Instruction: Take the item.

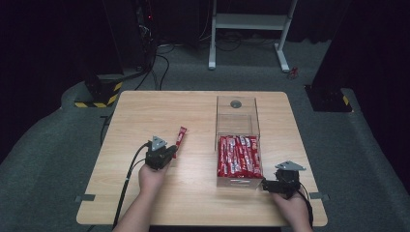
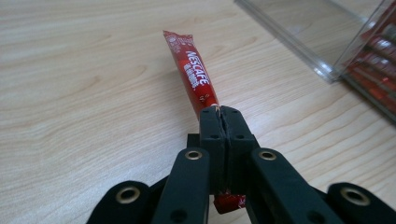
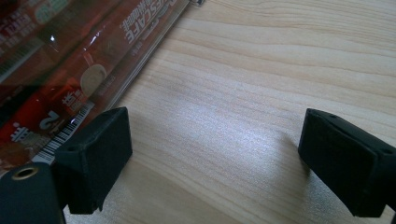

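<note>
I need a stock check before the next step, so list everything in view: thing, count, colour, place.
sachet: one, red with white Nescafe lettering, clamped at its near end in the left tongs, left of the box
clear box: one, transparent, right of the table's middle, far part bare inside
sachets in box: a packed row, too many to count surely, red, near part of the box
table: one, light wood
white frame: one, on the floor beyond the table
black stands with yellow-black striped feet: two, on the floor at the far left and far right
left tongs: black, jaws shut on the sachet
right tongs: black, jaws wide apart, beside the box's near right corner
hands: two, at the near edge
</note>
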`<act>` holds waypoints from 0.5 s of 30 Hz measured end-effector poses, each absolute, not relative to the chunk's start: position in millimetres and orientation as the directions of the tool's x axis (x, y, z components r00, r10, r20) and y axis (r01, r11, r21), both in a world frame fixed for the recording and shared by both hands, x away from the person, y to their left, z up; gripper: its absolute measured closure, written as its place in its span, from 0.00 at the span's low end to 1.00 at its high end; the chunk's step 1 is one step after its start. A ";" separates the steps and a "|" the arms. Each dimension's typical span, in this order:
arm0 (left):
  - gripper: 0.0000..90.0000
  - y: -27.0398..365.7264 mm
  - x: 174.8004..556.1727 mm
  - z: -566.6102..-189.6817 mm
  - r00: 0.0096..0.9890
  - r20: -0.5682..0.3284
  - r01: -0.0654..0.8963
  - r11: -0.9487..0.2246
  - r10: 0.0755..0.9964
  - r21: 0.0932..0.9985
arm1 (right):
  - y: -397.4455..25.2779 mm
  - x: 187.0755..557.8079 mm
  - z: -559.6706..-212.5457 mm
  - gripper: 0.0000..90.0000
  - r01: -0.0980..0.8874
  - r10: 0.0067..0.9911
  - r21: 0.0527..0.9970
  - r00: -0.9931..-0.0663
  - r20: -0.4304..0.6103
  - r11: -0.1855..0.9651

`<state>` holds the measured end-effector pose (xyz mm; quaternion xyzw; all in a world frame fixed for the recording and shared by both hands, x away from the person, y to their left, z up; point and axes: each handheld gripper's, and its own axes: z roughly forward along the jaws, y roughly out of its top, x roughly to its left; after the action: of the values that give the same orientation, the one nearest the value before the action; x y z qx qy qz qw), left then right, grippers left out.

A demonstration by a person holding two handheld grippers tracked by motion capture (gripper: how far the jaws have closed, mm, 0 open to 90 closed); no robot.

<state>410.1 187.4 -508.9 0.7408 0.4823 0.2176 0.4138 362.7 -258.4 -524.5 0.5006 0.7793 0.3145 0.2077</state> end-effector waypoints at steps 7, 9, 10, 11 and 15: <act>0.98 187.0 414.0 -514.8 0.429 -0.075 0.556 -0.198 0.900 0.807 | -258.4 362.7 -524.5 0.10 0.650 0.911 0.698 -0.413 -0.009 0.301; 0.98 186.5 415.4 -517.3 0.423 -0.081 0.567 -0.194 0.902 0.801 | -258.4 362.7 -524.5 0.10 0.650 0.911 0.698 -0.413 -0.009 0.301; 0.98 186.3 415.8 -517.8 0.424 -0.087 0.570 -0.191 0.902 0.799 | -258.4 362.7 -524.5 0.10 0.650 0.911 0.698 -0.413 -0.009 0.301; 0.98 186.3 415.8 -517.8 0.424 -0.087 0.570 -0.191 0.902 0.799 | -258.4 362.7 -524.5 0.10 0.650 0.911 0.698 -0.413 -0.009 0.301; 0.97 184.7 415.6 -518.5 0.422 -0.081 0.572 -0.196 0.903 0.797 | -258.4 362.7 -524.5 0.10 0.650 0.911 0.698 -0.413 -0.009 0.301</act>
<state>415.6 184.7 -518.5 0.7444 0.4953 0.2090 0.3961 362.7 -258.4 -524.5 0.5005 0.7794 0.3146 0.2076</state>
